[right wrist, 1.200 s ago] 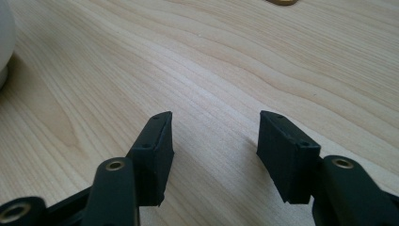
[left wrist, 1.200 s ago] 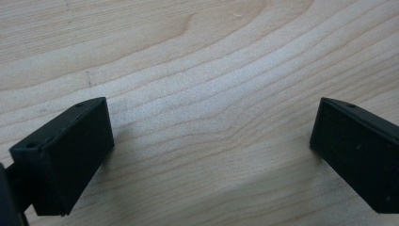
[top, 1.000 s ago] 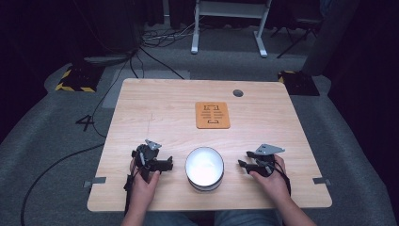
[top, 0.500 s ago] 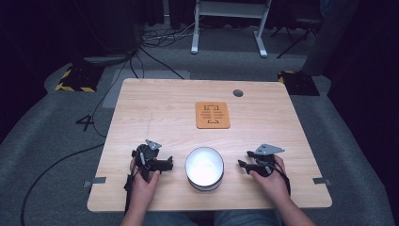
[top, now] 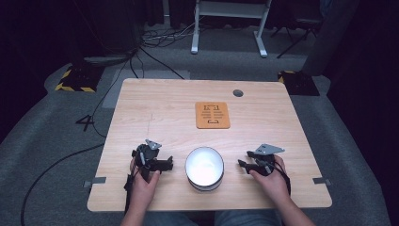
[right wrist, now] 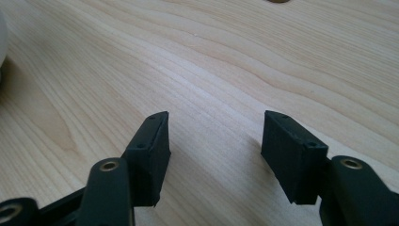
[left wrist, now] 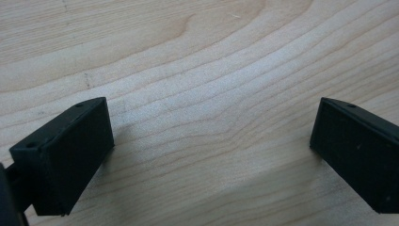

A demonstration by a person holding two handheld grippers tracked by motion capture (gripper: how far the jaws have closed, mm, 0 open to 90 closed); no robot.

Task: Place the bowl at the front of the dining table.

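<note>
A white bowl stands near the front edge of the wooden table, between the two hands. To its left, my left gripper rests low on the table, pointing toward the bowl. In the left gripper view its jaws stand wide apart over bare wood, so this left gripper is open and holds nothing. On the bowl's right, my right gripper also points at the bowl. Seen in its own view, the right gripper is open and empty, with the bowl's rim at the left edge.
An orange card with black markings lies flat beyond the bowl at mid table. A small round grey cap sits near the far edge. Cables and a white desk frame are on the carpet behind the table.
</note>
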